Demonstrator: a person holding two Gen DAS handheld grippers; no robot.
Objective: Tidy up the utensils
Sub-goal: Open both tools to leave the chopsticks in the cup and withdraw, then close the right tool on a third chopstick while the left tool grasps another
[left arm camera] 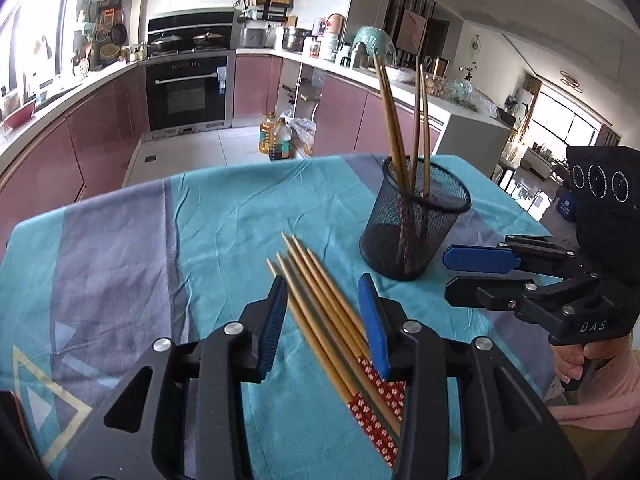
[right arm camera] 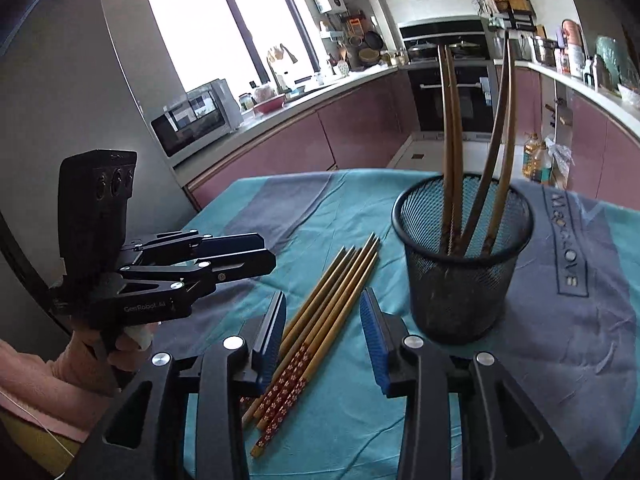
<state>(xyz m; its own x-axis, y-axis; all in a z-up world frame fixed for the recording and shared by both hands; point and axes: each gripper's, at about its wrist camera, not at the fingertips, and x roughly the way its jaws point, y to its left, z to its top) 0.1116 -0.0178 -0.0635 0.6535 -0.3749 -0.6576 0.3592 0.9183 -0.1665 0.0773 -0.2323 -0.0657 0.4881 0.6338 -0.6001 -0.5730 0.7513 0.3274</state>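
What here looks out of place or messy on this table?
A loose bundle of chopsticks lies flat on the tablecloth beside the black mesh cup, while four others already stand inside it. Nothing looks spilled or broken.

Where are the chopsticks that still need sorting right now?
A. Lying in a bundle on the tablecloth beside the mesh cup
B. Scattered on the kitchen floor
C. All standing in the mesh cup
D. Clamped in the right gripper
A: the loose chopsticks lie together flat on the tablecloth next to the mesh cup, which holds only a few upright ones.
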